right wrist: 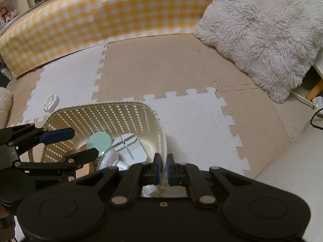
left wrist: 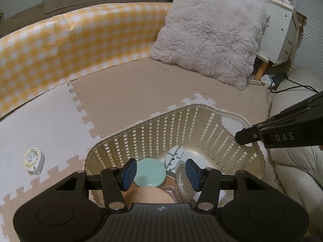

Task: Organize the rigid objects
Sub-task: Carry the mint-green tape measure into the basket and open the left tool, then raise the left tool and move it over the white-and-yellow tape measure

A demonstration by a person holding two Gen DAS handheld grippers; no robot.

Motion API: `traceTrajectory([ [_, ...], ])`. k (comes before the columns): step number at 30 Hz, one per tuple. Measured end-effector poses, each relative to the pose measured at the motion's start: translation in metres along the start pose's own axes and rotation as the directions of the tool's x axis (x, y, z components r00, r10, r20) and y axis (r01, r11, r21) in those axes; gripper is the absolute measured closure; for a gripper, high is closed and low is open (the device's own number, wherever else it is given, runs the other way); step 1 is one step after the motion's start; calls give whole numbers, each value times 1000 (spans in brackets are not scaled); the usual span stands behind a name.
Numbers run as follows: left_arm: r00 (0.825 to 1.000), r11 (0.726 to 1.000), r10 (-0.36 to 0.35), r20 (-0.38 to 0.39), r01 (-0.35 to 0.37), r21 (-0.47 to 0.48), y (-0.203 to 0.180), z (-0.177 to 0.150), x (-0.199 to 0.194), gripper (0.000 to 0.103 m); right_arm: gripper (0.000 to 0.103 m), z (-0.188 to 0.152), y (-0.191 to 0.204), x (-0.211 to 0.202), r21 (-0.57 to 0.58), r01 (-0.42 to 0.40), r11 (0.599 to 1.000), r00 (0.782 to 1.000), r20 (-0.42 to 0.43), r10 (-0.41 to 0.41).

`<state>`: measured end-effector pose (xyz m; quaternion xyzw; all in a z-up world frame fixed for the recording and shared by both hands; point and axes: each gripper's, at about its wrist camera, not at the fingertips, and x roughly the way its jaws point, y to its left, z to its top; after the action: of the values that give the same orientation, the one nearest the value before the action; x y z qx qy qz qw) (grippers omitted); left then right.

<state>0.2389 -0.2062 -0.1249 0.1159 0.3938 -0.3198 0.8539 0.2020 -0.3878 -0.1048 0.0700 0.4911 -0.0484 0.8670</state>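
A cream slatted basket [left wrist: 181, 125] stands on the foam mat. Inside it lie a jar with a mint-green lid [left wrist: 150, 173], a clear glass piece [left wrist: 183, 181] and a white grooved plate [left wrist: 173, 157]. My left gripper [left wrist: 160, 171] hangs open over the basket, its blue pads either side of the mint lid and not pressing on it. The right wrist view shows the left gripper [right wrist: 72, 145] reaching in above the same lid [right wrist: 99, 140]. My right gripper [right wrist: 164, 169] is shut on the basket's near rim [right wrist: 162, 133]. A round white tape measure [left wrist: 34, 161] lies on the mat left of the basket.
A fluffy grey pillow [left wrist: 210, 32] leans at the back right. A yellow checked cover [left wrist: 60, 40] runs along the back. A white cabinet [left wrist: 280, 30] with bottles, a power strip and a black cable [left wrist: 282, 80] sit at the far right. Puzzle mat tiles [right wrist: 151, 70] cover the floor.
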Motion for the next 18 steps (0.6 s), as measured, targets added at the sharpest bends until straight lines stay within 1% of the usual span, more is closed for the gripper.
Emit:
traceTrajectory([
  [1,1000,1000,-3,0,3,0,-1,0,0,44,97,0,0,0,0,0,1000,1000,0,0],
  [6,1000,1000,-11,0,11,-16,0,1,-3,40,97,0,0,0,0,0,1000,1000,0,0],
  [8,1000,1000,-15,5,15,-25,2,2,-6,34,97,0,0,0,0,0,1000,1000,-1,0],
  [11,1000,999,-16,23,17,-33,3,7,-13,29,97,0,0,0,0,0,1000,1000,0,0],
  [14,999,999,-13,46,14,-40,3,13,-22,19,97,0,0,0,0,0,1000,1000,0,0],
  [18,997,999,-8,72,11,-41,2,21,-34,13,97,0,0,0,0,0,1000,1000,0,0],
])
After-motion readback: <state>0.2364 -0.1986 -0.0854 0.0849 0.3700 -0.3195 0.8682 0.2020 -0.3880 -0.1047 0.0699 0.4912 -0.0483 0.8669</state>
